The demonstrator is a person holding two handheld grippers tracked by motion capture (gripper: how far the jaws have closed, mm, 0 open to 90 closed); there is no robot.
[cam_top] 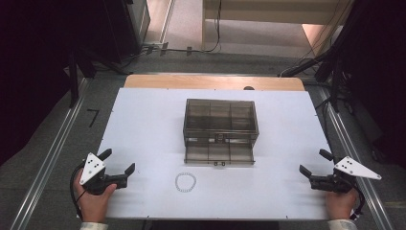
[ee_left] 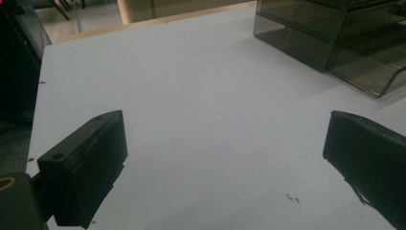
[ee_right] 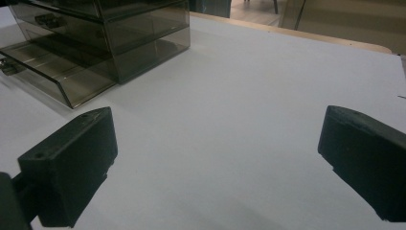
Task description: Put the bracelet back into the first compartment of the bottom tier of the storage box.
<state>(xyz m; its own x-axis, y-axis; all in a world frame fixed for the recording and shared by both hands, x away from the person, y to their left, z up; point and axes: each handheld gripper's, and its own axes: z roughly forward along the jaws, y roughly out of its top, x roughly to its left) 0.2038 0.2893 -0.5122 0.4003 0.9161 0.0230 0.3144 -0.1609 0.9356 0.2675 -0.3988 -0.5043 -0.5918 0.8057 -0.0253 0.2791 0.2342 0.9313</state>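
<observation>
One smoky box [cam_top: 220,129] mid table [cam_top: 143,120] w/ bottom drawer [cam_top: 219,154] pulled out; one bead ring [cam_top: 185,182] just in front. Two grippers, left [cam_top: 118,161] & right [cam_top: 313,162], at near corners, jaws wide apart, holding nothing.

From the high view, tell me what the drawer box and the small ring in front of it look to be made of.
Drawer box: smoky, see-through hard plastic, probably acrylic; its dividers and the white table show through the glossy walls, and its lowest drawer is pulled out.
Ring: looks like a loop of small pale beads, perhaps a bracelet; too small to tell the bead material.
</observation>
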